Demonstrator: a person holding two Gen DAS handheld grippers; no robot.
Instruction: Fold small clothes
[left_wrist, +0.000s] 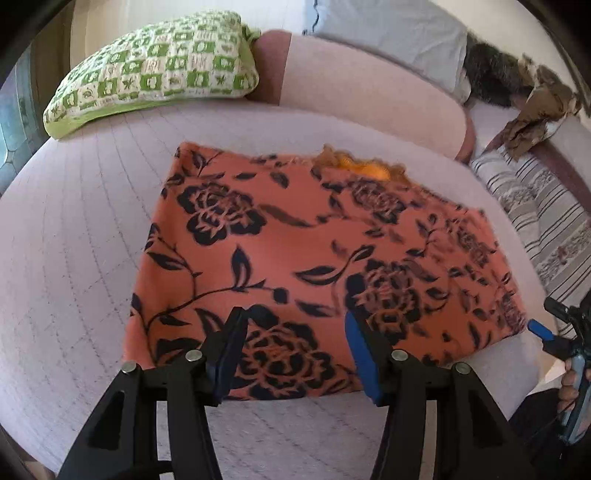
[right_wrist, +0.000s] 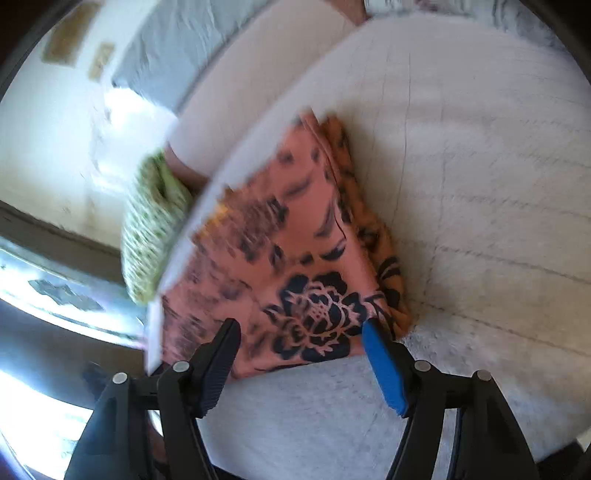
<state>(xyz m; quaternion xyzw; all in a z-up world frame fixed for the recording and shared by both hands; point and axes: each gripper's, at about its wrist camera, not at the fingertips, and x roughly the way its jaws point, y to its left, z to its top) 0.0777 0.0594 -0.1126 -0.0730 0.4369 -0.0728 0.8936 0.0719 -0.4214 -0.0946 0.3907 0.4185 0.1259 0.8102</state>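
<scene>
A folded orange garment with a black flower print lies flat on the pale quilted sofa seat. A brighter orange lining shows at its far edge. My left gripper is open and empty, hovering over the garment's near edge. My right gripper is open and empty over the garment's near corner; its view is blurred. The right gripper also shows in the left wrist view, at the garment's right edge.
A green and white patterned cushion lies at the back left of the seat. A striped cushion and crumpled brown paper are at the right. The sofa backrest runs behind the garment.
</scene>
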